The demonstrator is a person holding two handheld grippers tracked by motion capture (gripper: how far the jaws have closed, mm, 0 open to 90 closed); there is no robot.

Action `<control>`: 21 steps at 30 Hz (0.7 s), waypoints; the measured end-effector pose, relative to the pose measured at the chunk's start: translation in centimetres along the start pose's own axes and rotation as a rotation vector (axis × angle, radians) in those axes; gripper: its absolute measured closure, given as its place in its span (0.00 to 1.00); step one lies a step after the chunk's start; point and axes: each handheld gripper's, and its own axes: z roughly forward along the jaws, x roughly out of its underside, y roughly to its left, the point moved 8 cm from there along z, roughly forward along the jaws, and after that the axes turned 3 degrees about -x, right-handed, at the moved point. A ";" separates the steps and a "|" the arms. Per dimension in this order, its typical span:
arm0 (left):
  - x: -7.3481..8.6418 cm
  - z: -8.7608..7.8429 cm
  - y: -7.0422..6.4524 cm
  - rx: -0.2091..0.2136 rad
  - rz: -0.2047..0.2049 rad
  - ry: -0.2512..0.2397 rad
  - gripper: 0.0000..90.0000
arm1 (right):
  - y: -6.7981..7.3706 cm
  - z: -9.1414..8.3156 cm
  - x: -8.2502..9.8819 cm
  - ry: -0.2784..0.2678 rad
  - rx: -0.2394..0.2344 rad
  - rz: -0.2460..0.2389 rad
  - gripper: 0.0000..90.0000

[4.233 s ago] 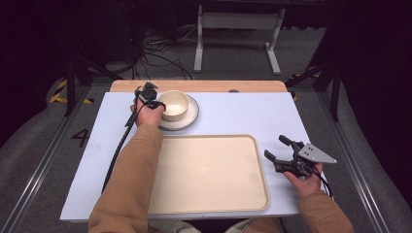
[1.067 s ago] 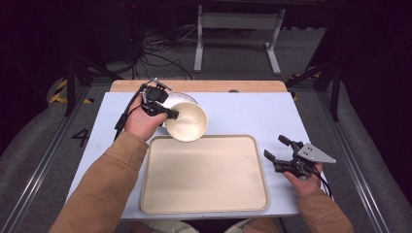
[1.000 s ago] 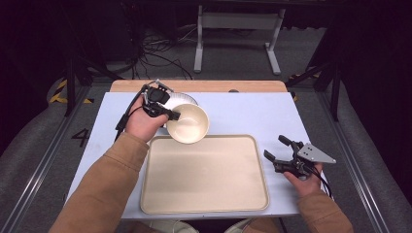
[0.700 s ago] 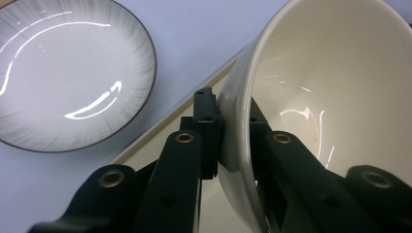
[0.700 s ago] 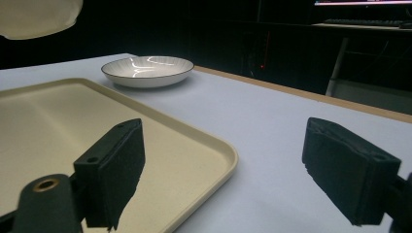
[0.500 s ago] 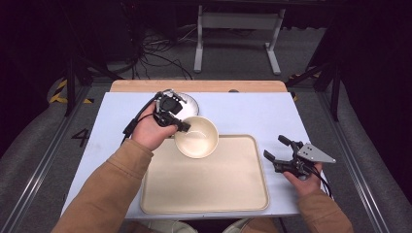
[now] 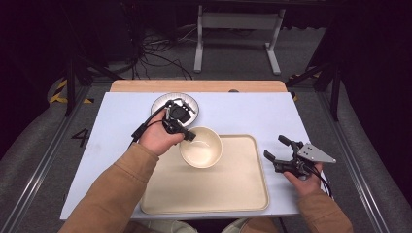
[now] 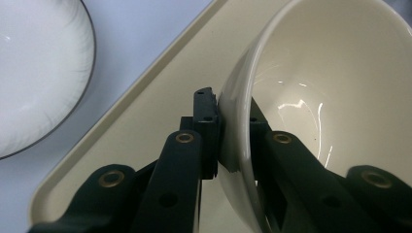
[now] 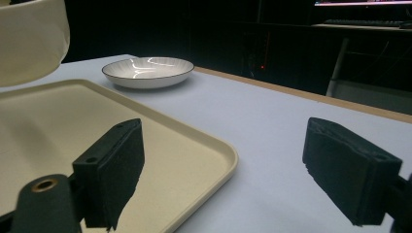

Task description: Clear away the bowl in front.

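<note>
Left hand-held gripper [image 7: 187, 136] pinches bowl [image 7: 200, 147] rim over tray [image 7: 233, 189]; thin rim-hold may slip, bowl tipping; right hand-held gripper [image 7: 277, 149] open, idle

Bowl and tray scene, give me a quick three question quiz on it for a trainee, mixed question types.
1. True or false: the left claw grips the bowl by its rim, one jaw inside and one outside.
2. Multiple choice: the bowl is above A) the plate, B) the tray, C) bare table.
3. Fill in: the right claw is ____ and holds nothing.

Key: 1 true; 2 B; 3 open.
</note>
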 end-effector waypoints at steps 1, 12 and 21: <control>0.0 0.2 -0.1 0.000 0.003 0.001 0.92 | 0.0 0.0 0.0 0.000 -0.001 0.001 0.17; 0.5 2.3 -0.8 0.007 0.019 0.043 0.92 | 0.0 0.0 0.0 -0.001 -0.004 0.001 0.17; 0.9 3.8 -0.9 0.008 0.031 0.072 0.92 | 0.0 0.0 0.0 -0.002 -0.006 0.003 0.17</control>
